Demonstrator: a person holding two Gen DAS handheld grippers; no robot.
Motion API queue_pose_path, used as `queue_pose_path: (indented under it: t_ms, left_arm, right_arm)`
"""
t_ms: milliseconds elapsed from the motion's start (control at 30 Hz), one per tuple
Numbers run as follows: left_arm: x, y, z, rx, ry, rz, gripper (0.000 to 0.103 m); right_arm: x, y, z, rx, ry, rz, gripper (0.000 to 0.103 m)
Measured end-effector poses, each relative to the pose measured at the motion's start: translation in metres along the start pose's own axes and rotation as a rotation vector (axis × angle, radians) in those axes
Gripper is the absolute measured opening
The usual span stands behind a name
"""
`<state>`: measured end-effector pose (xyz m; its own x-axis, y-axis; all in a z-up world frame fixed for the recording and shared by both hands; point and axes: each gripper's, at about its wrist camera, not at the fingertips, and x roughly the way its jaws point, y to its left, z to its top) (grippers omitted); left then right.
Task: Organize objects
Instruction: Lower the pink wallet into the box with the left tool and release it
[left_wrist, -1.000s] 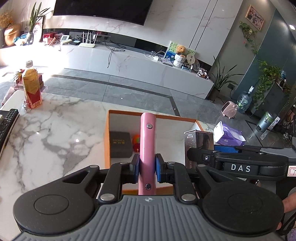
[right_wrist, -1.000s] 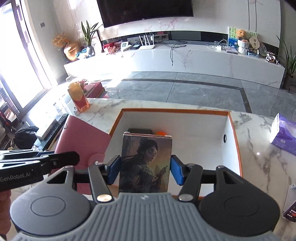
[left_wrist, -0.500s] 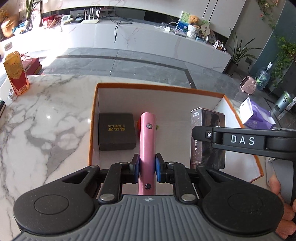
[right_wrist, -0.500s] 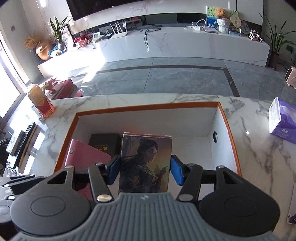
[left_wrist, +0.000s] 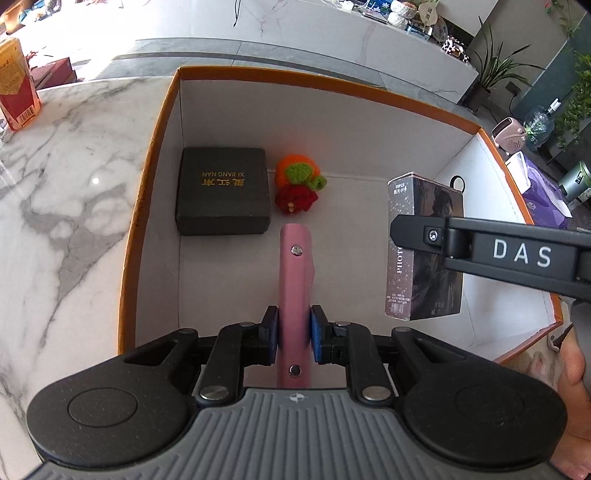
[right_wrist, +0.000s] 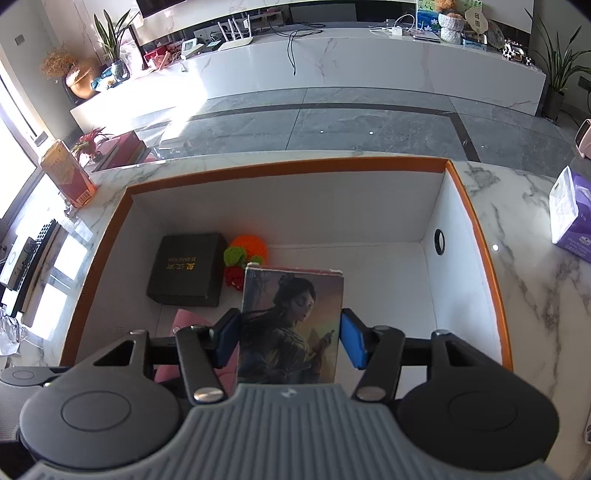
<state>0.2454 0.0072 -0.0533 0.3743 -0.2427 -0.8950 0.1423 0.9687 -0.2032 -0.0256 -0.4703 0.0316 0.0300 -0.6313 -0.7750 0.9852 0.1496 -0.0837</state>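
My left gripper is shut on a pink case, held edge-up inside the orange-rimmed white box. My right gripper is shut on a photo-card box with a woman's portrait, held upright over the same orange-rimmed box; it also shows in the left wrist view, right of the pink case. On the box floor lie a black gift box and a knitted orange-and-red toy, also in the right wrist view as the black box and the toy.
The orange-rimmed box stands on a marble table. A red-and-yellow carton stands at the table's far left. A purple tissue pack lies to the right of the box. A remote lies at the left edge.
Both grippers have moved forward and down over the orange-rimmed box with their loads. The black gift box and knitted toy have come into full view.
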Motion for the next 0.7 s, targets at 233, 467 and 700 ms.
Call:
queue_pose_path:
  t_ms: [233,467,700]
  left_arm:
    - [-0.005,-0.016,-0.003,0.12,0.001,0.117,0.029]
    - [-0.018,-0.018,-0.004,0.194,-0.03,0.162,0.031]
    - [-0.059,-0.008,0.006,0.207,-0.134,0.1,0.035]
  right_arm:
    - [0.008,-0.001,-0.005,-0.004,0.029,0.0,0.06]
    - [0.016,0.001,-0.006,-0.012,0.071,-0.004,0.06]
    - [0.027,0.007,-0.007,-0.029,0.123,-0.01,0.06]
